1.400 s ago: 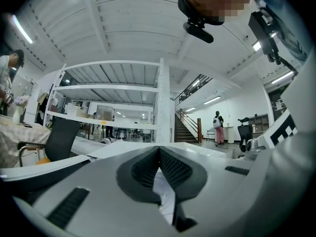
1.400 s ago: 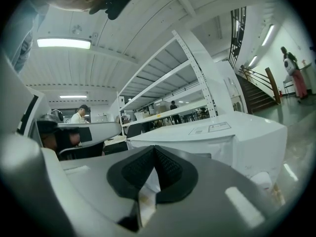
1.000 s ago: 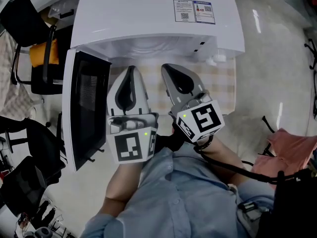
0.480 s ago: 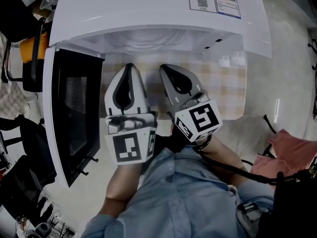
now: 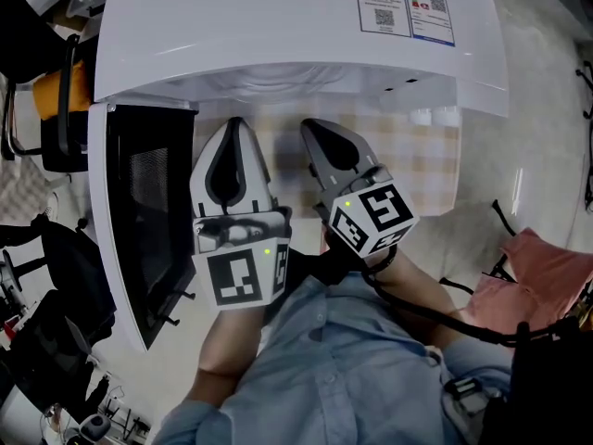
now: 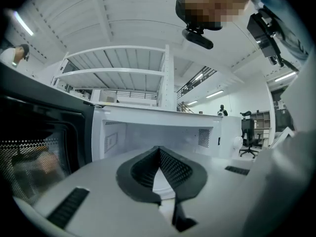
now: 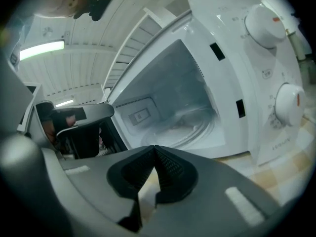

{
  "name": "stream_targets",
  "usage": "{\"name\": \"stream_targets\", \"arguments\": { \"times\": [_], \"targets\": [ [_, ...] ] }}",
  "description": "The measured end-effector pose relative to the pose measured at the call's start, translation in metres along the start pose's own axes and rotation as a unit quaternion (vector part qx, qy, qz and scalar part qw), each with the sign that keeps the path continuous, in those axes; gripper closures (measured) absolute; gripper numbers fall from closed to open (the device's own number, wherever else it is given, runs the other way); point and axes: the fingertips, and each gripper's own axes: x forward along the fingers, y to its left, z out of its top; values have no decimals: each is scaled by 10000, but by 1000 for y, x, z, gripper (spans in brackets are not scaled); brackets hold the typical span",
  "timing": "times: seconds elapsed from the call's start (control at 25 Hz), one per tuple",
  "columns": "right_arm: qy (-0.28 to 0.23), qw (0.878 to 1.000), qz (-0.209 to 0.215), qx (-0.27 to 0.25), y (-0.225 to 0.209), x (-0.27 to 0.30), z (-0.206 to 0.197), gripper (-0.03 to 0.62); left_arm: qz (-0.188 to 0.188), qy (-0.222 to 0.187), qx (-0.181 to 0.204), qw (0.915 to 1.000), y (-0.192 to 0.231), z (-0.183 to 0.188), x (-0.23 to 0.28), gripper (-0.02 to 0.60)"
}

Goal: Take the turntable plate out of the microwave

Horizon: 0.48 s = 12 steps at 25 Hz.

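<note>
The white microwave (image 5: 278,26) stands with its door (image 5: 139,221) swung open to the left. In the right gripper view the glass turntable plate (image 7: 190,127) lies flat on the cavity floor. Only its pale rim (image 6: 163,181) shows past the jaws in the left gripper view. My left gripper (image 5: 234,123) (image 6: 159,149) and right gripper (image 5: 310,128) (image 7: 154,148) hover side by side just outside the opening, pointing into it. Both are shut with nothing between their pads. Neither touches the plate.
The microwave sits on a table with a checked cloth (image 5: 417,165). Its two control knobs (image 7: 266,26) are on the panel right of the cavity. Office chairs (image 5: 56,109) stand at the left, and a pink cloth (image 5: 547,276) lies at the right.
Both grippers have sunk a little in front of the opening, and the right one has rolled. The jaws stayed shut.
</note>
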Motion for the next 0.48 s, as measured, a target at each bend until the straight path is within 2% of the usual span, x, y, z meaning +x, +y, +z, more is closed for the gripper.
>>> {"name": "stream_targets", "arguments": {
  "times": [0.48],
  "targets": [
    [128, 9968, -124, 778, -19, 19, -14, 592, -158, 114, -100, 9998, 6, -5, 23, 574]
  ]
}}
